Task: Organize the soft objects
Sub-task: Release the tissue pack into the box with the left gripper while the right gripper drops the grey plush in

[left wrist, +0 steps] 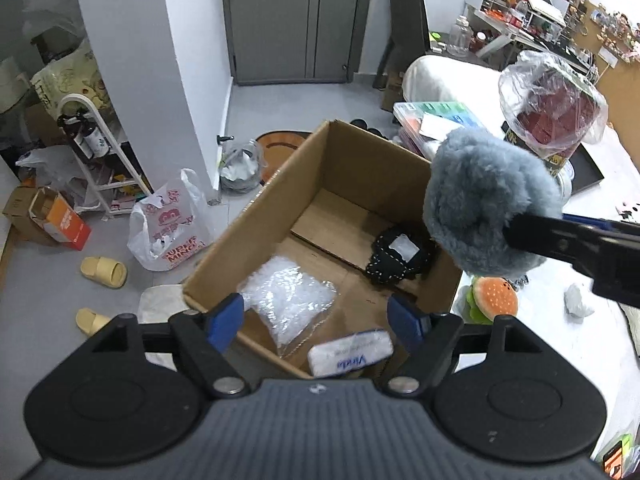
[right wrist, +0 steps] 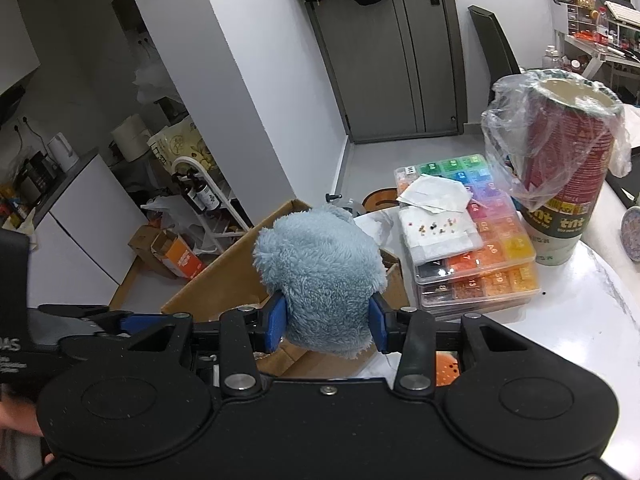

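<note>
My left gripper (left wrist: 316, 320) hangs open over a cardboard box (left wrist: 256, 220). A white Vinda tissue pack (left wrist: 350, 350) lies just below its blue fingers, touched by neither. Inside the box are also a clear bubble-wrap bag (left wrist: 288, 300) and a black fabric piece (left wrist: 400, 256). My right gripper (right wrist: 327, 320) is shut on a fluffy blue-grey plush (right wrist: 320, 268), which hangs above the box's right rim; the left wrist view shows the plush (left wrist: 484, 200) too. A burger plush (left wrist: 494, 298) sits on the white table beside the box.
A stack of bead organiser cases (right wrist: 480, 248) and bagged red cups on a tin (right wrist: 560, 160) stand on the table (right wrist: 580, 320). A crumpled tissue (left wrist: 578, 300) lies near the burger. On the floor are yellow slippers (left wrist: 104, 272), a plastic bag (left wrist: 168, 232) and cartons.
</note>
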